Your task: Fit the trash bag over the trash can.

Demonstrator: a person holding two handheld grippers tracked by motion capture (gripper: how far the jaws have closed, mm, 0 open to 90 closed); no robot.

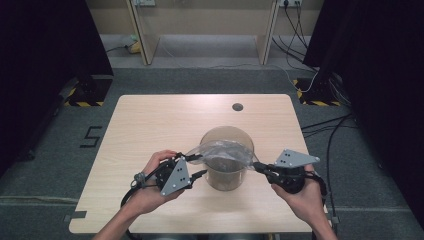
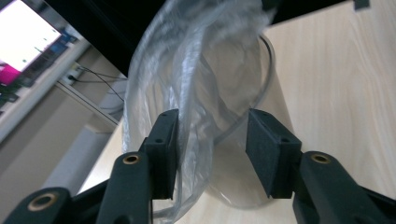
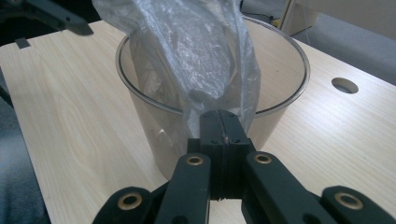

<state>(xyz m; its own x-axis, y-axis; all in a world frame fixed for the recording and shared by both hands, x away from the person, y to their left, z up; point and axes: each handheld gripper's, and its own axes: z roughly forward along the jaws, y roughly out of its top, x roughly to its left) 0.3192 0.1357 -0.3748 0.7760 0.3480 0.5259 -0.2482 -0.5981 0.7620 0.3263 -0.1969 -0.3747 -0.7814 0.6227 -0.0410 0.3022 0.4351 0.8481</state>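
A clear round container (image 1: 227,172) stands on the wooden table (image 1: 150,125) between my two grippers. A thin clear plastic bag (image 1: 222,150) is draped over its rim and stretched across the opening. My left gripper (image 1: 198,165) is at the container's left side. In the left gripper view its jaws stand apart around the bag (image 2: 187,60) and the container wall (image 2: 275,93), with the film lying against one pad (image 2: 163,144). My right gripper (image 3: 223,126) is shut on the bag's edge (image 3: 196,51), just outside the container's rim (image 3: 289,51).
A round cable hole (image 1: 237,107) sits in the table's far side. Beyond the table are a wooden frame (image 1: 200,30) and cables on the floor (image 1: 325,125). Dark curtains hang on both sides.
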